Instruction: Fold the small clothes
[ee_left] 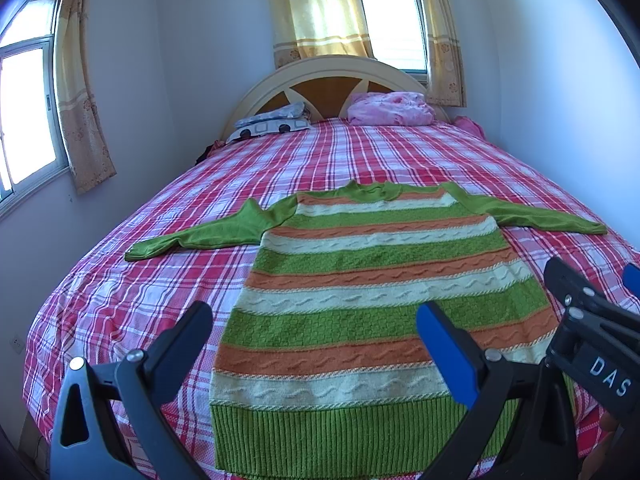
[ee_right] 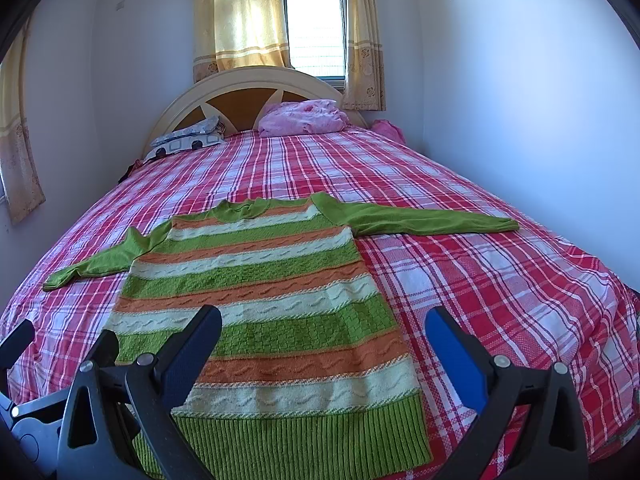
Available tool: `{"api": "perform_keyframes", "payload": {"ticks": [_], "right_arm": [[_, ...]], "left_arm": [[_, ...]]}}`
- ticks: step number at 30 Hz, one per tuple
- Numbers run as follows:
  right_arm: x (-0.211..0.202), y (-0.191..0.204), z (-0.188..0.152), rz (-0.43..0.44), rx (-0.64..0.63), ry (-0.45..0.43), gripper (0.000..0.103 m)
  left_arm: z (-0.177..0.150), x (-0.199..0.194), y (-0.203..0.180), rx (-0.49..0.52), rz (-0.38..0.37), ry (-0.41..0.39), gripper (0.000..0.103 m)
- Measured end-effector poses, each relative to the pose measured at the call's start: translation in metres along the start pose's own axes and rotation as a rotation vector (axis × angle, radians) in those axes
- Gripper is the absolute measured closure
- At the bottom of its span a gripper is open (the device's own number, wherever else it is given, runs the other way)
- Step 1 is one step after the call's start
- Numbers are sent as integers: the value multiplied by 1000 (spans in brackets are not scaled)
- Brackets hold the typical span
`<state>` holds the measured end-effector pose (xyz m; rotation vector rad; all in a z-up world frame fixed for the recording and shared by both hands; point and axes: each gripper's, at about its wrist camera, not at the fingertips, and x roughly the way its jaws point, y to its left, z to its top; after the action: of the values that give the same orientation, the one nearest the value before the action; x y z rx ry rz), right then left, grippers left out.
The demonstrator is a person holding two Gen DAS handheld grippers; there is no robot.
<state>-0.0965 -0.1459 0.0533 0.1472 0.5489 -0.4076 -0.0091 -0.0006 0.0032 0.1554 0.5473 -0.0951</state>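
Observation:
A small knitted sweater (ee_left: 360,288) with green, orange and cream stripes lies flat on the bed, hem toward me, both green sleeves spread out sideways. In the right wrist view the same sweater (ee_right: 264,300) lies left of centre, its right sleeve (ee_right: 432,220) stretched across the plaid sheet. My left gripper (ee_left: 316,324) hovers open above the lower half of the sweater, holding nothing. My right gripper (ee_right: 324,328) is open too, above the sweater's right edge near the hem. The right gripper's black body (ee_left: 592,320) shows at the right edge of the left wrist view.
The bed is covered by a red, pink and white plaid sheet (ee_left: 280,168). At the headboard (ee_left: 332,76) lie a patterned pillow (ee_left: 272,122) and a crumpled pink blanket (ee_left: 390,110). Walls stand close on both sides, with curtained windows (ee_right: 316,32) behind and to the left.

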Motion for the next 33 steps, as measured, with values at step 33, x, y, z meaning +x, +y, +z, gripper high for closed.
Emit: {"api": "perform_keyframes", "payload": {"ticks": [33], "right_arm": [[6,-1,-2,-1,-3,23,1]], "left_arm": [[-4,4,0,-4,-16,19,0]]}}
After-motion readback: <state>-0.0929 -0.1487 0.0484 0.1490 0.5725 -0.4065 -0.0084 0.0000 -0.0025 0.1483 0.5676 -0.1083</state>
